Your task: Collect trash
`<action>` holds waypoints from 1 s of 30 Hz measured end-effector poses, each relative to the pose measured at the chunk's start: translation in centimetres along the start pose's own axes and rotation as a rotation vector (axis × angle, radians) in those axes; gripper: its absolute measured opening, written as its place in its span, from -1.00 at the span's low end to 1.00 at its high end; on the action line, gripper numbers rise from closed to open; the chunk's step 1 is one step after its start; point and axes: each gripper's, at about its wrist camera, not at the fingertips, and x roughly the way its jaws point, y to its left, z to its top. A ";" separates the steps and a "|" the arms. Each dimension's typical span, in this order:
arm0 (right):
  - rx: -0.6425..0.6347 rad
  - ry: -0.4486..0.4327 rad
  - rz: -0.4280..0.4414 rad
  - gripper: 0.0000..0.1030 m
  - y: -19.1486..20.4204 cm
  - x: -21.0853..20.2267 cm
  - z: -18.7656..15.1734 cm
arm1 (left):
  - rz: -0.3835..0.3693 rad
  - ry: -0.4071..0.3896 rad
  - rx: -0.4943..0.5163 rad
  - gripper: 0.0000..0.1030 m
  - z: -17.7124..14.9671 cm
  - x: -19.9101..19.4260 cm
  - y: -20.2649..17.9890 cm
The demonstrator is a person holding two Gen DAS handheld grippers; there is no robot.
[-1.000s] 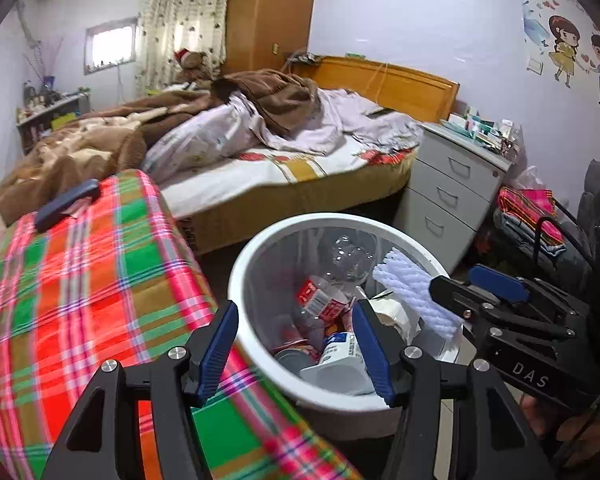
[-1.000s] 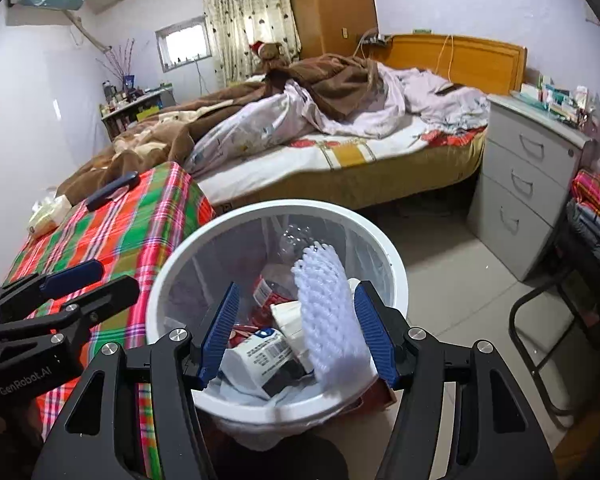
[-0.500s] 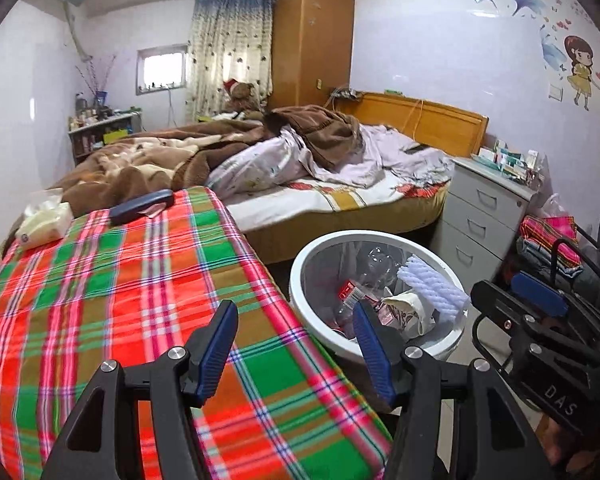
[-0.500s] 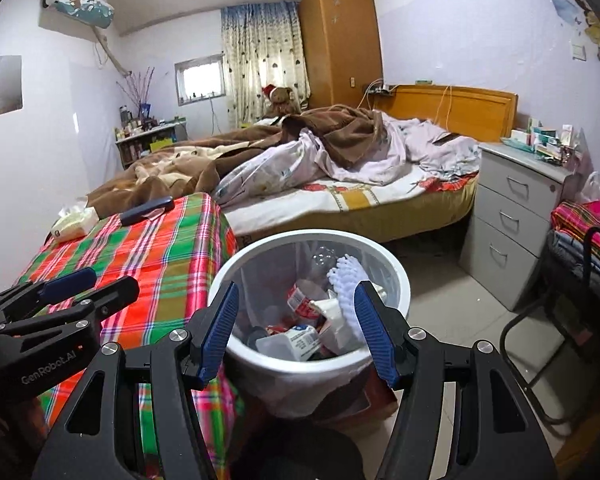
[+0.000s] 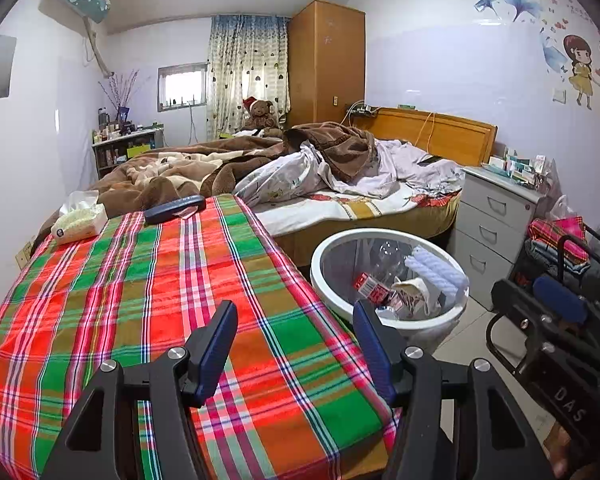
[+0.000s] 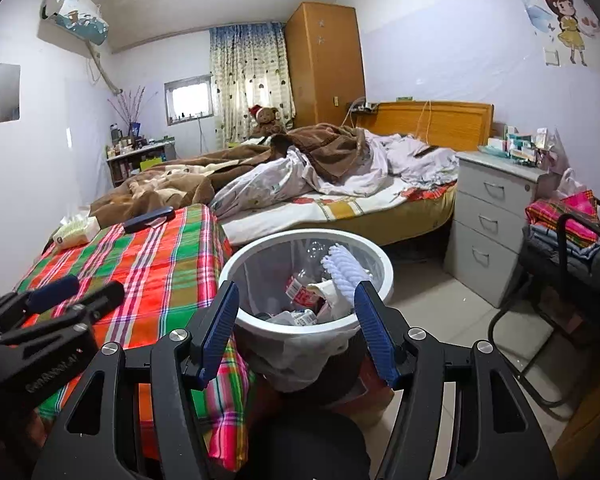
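Note:
A white round trash bin [image 5: 456, 312] [image 6: 372, 250] stands on the floor beside the plaid-covered table [image 5: 140, 280] [image 6: 160, 256]. It holds a white ribbed foam sleeve [image 5: 436, 270] [image 6: 346, 270], a red-labelled wrapper [image 5: 370, 286] [image 6: 298, 292], a clear bottle and other packaging. My left gripper [image 5: 294, 334] is open and empty above the table's near right corner. My right gripper [image 6: 296, 316] is open and empty, above and in front of the bin. The right gripper also shows at the right edge of the left wrist view [image 5: 556, 320].
A tissue pack [image 5: 78, 222] and a dark flat case [image 5: 174, 203] lie at the table's far end. An unmade bed [image 5: 340, 184] lies behind. A grey drawer unit [image 5: 496, 224] and a chair with folded cloth [image 6: 568, 236] stand to the right.
Both grippers have pulled up and back from the bin, which now looks smaller and farther. The left view swung left over the table. The foam sleeve stays in the bin.

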 end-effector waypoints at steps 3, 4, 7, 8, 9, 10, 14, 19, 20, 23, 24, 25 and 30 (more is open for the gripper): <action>-0.007 -0.014 -0.008 0.20 0.4 -0.5 -0.3 | -0.002 -0.005 0.006 0.16 -0.3 -0.3 0.0; -0.008 -0.015 -0.011 0.20 0.5 -0.5 -0.3 | -0.001 -0.009 0.007 0.16 -0.3 -0.5 0.0; -0.009 -0.020 -0.017 0.20 0.6 -0.7 -0.6 | 0.006 -0.021 0.007 0.16 -0.4 -0.9 -0.1; -0.008 -0.021 -0.015 0.20 0.7 -0.8 -0.7 | 0.006 -0.022 0.008 0.16 -0.4 -1.0 -0.1; -0.007 -0.023 -0.014 0.20 0.7 -0.8 -0.7 | 0.006 -0.023 0.008 0.16 -0.4 -1.1 -0.1; -0.006 -0.025 -0.015 0.20 0.7 -0.8 -0.7 | 0.006 -0.022 0.009 0.16 -0.5 -1.1 -0.1; -0.005 -0.028 -0.016 0.20 0.7 -1.0 -0.7 | 0.004 -0.025 0.013 0.16 -0.5 -1.4 -0.2; -0.002 -0.034 -0.017 0.20 0.8 -1.3 -0.9 | 0.002 -0.025 0.017 0.16 -0.5 -1.5 -0.3; -0.001 -0.033 -0.017 0.20 0.9 -1.4 -0.9 | 0.003 -0.026 0.016 0.16 -0.5 -1.5 -0.3; -0.002 -0.032 -0.020 0.20 0.9 -1.5 -0.9 | 0.002 -0.027 0.017 0.16 -0.5 -1.5 -0.4; 0.000 -0.032 -0.019 0.20 0.9 -1.4 -1.0 | 0.003 -0.026 0.016 0.16 -0.5 -1.5 -0.3; 0.001 -0.033 -0.020 0.20 0.9 -1.5 -0.9 | 0.003 -0.026 0.017 0.16 -0.5 -1.5 -0.3; 0.006 -0.040 -0.020 0.20 1.0 -1.6 -0.9 | 0.001 -0.029 0.011 0.16 -0.5 -1.7 -0.4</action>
